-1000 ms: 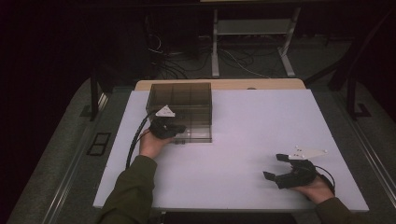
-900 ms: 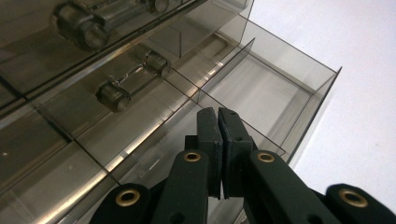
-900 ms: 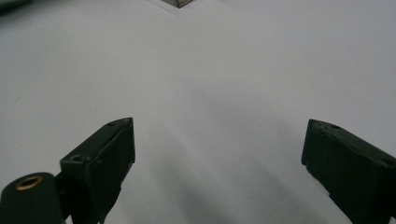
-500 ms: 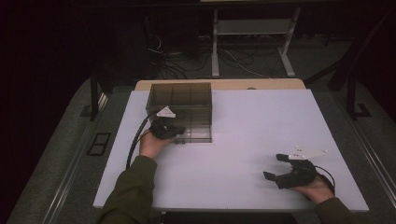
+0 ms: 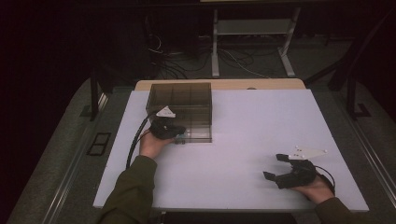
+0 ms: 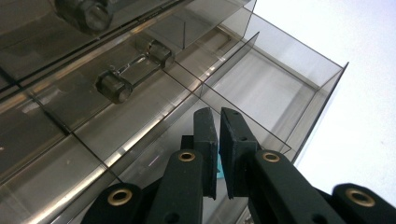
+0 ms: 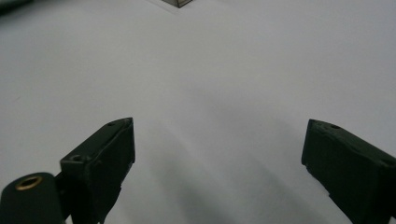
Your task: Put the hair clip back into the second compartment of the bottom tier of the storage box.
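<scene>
A smoky transparent drawer box [image 5: 183,99] stands at the table's back left. One of its low drawers [image 6: 275,88] is pulled out and has thin dividers inside; a clear bar handle [image 6: 133,70] shows on the drawer front above it. My left gripper [image 5: 179,132] [image 6: 219,116] hangs over the pulled-out drawer with its jaws almost together. A small teal object [image 6: 218,171] shows in the narrow gap between them, mostly hidden. My right gripper [image 5: 273,166] [image 7: 219,144] rests low at the front right of the table, open wide, with nothing between its fingers.
The white table top [image 5: 261,126] stretches bare between the two hands. A wooden strip [image 5: 261,84] runs along its far edge. Beyond it are a dark floor, cables and a metal stand [image 5: 252,32]. A corner of the box [image 7: 177,2] shows far ahead in the right gripper view.
</scene>
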Demonstrator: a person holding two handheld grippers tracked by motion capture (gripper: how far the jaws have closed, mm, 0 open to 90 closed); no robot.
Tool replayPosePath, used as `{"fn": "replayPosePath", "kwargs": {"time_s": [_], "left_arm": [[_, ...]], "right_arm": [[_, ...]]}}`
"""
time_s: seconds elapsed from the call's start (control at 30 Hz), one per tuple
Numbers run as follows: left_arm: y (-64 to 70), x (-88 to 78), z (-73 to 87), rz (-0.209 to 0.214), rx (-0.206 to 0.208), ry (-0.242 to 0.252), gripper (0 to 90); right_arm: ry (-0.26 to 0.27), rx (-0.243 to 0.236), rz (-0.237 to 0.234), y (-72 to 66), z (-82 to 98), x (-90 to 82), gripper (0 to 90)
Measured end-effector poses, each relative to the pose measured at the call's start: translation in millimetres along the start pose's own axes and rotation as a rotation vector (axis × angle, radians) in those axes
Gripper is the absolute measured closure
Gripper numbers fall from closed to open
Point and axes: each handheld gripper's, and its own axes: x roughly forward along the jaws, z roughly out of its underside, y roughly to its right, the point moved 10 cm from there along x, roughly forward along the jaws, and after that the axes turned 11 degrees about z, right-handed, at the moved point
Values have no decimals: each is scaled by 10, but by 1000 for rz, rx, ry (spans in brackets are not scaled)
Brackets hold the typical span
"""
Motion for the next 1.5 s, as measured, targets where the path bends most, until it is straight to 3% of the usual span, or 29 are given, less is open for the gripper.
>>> {"fn": "replayPosePath", "kwargs": {"time_s": [0.4, 0.83, 0.97, 1.5], "left_arm": [[13, -4, -30, 13, -2, 22, 781], [32, -22, -39, 9, -11, 31, 627], [42, -50, -56, 4, -26, 55, 595], [96, -153, -83, -17, -23, 101, 437]], "right_arm": [[4, 2, -4, 4, -4, 3, 89], [9, 13, -11, 20, -2, 0, 89], [12, 16, -13, 22, -8, -5, 89], [14, 14, -13, 24, -12, -16, 89]]}}
